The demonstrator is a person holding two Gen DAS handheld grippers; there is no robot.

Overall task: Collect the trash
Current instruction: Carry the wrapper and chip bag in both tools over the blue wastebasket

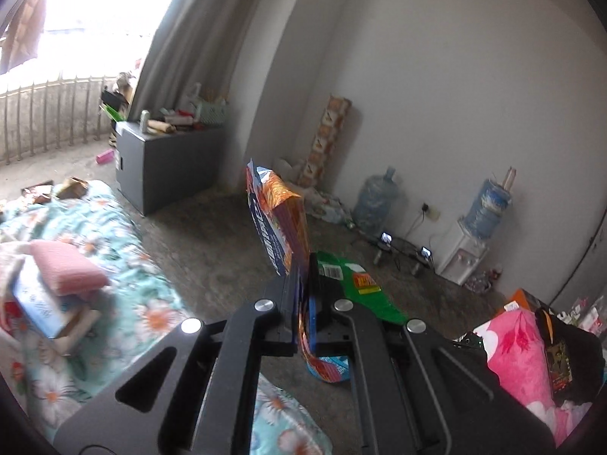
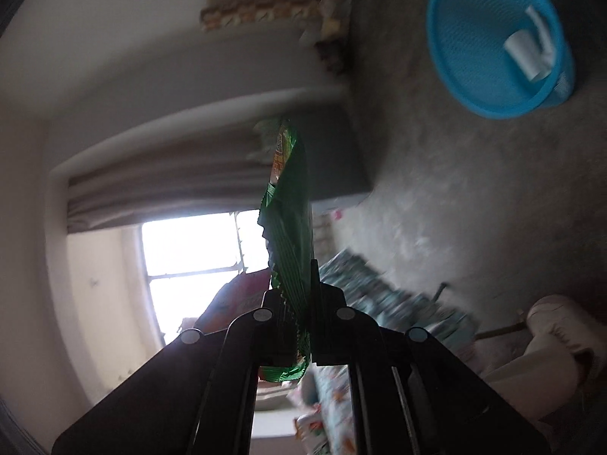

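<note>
Jaws of the left gripper (image 1: 303, 280) closed on an orange-and-blue snack wrapper (image 1: 279, 220), which stands up beyond the jaw tips, its lower end hanging behind them. Left of these jaws, a bed (image 1: 114, 235) with floral cover; just right, a green wrapper (image 1: 356, 288). Jaws of the right gripper (image 2: 302, 295) closed on that green wrapper (image 2: 290, 227), which rises straight ahead of them. Up and right of these jaws, a blue mesh basket (image 2: 447, 57) on the floor, holding white paper scraps (image 2: 525, 51).
</note>
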